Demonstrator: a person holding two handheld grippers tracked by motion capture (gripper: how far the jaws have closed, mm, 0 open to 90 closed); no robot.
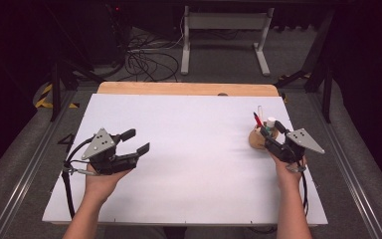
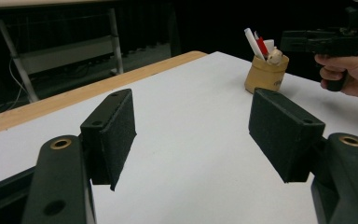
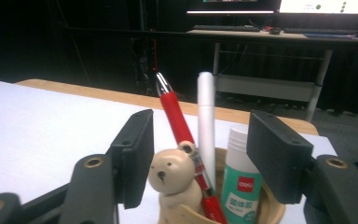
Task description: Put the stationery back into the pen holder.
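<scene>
A round wooden holder [image 1: 256,140] stands at the right of the white sheet [image 1: 189,149]. In the right gripper view it holds a red pen [image 3: 177,121], a white pen [image 3: 206,121], a glue stick [image 3: 240,184] and a small beige bear figure [image 3: 172,179]. My right gripper [image 3: 200,158] hangs over the holder with a jaw on each side of these things. Its pads do not press on them. My left gripper [image 1: 137,141] rests low at the left of the sheet, open, with nothing between its jaws [image 2: 193,135].
The sheet covers a wooden table whose far edge [image 1: 189,88] shows bare. Beyond it on the floor are a white metal frame [image 1: 224,30] and loose cables [image 1: 149,59]. A desk with monitors [image 3: 279,5] stands in the dark background.
</scene>
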